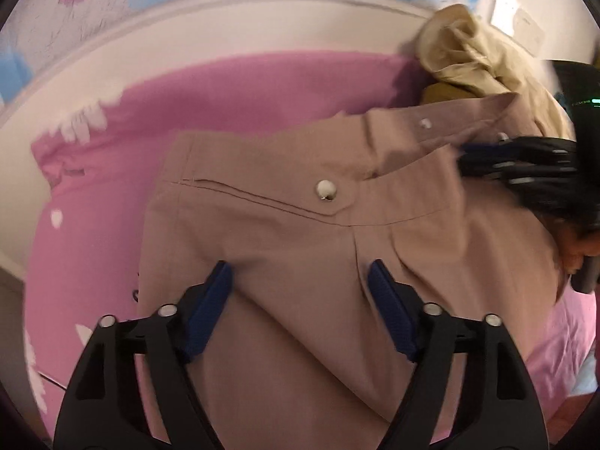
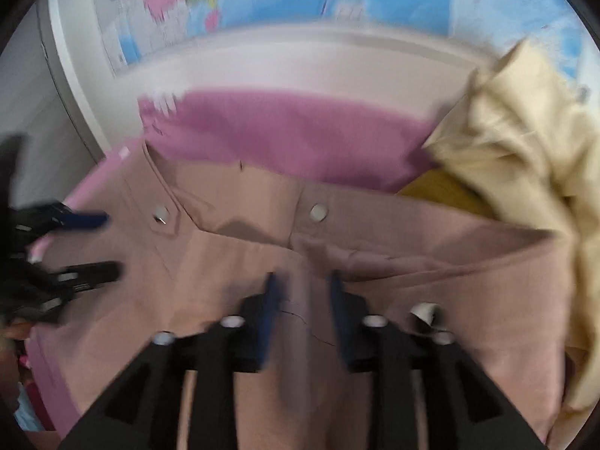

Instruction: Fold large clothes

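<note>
Trousers [image 1: 300,247] in dusty pink lie on the pink bedsheet [image 1: 93,225] under both my grippers, waistband away from me. My left gripper [image 1: 300,281] hangs spread above the cloth, nothing between its pads. Two pale buttons show on the waistband ahead of it. My right gripper [image 2: 303,292] is half spread, a ridge of trouser cloth rising between its fingers; blur hides whether they press it. Beyond it, right, sits one crumpled cream garment [image 2: 525,142].
</note>
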Available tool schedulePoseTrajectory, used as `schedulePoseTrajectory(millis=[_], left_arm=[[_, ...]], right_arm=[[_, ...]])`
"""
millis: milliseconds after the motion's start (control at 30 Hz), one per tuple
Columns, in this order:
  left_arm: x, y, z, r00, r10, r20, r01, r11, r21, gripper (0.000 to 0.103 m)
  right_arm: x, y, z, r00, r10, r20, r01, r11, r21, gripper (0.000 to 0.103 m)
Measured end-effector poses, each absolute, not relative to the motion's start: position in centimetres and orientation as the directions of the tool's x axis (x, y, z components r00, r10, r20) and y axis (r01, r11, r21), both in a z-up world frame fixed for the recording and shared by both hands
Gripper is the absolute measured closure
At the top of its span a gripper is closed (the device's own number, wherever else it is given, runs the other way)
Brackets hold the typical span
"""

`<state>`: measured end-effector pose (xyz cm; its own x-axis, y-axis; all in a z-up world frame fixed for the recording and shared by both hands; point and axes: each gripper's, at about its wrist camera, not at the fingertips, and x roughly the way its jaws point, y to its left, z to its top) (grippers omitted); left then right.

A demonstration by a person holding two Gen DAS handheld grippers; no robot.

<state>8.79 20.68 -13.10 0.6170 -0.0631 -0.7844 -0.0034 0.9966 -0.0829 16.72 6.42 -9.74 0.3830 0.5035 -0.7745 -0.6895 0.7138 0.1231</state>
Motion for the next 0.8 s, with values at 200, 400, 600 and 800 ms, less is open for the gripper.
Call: schedulePoseTrajectory(millis=[200,400,600,800], left_arm=[[8.8,21.8,-13.5,0.616,-0.109,-0.780,0.000,0.990,-0.138,0.030],[7.7,20.7,-12.9,0.615,-0.207,-0.761,0.093,0.977,-0.191,0.014],[8.2,19.0,-13.7,0.603,-0.095,-0.792,0.085,0.995,-0.054,0.042],[8.2,21.1,-11.9,0.672,-0.121,-0.731,0.031,0.990,-0.136,0.078]], right_arm=[[14.2,-0.4,-6.8,0.460,0.515,-0.723,-0.658,0.745,0.113,0.048],[13.7,-0.6,-11.3,0.477,0.347,-0.808,-0.632,0.774,-0.041,0.075],[14.2,-2.1,-10.3,0.538,0.348,-0.767,-0.586,0.809,-0.045,0.101],[14.8,-7.2,-6.7,0.611,0.411,-0.677,-0.483,0.871,0.094,0.102]])
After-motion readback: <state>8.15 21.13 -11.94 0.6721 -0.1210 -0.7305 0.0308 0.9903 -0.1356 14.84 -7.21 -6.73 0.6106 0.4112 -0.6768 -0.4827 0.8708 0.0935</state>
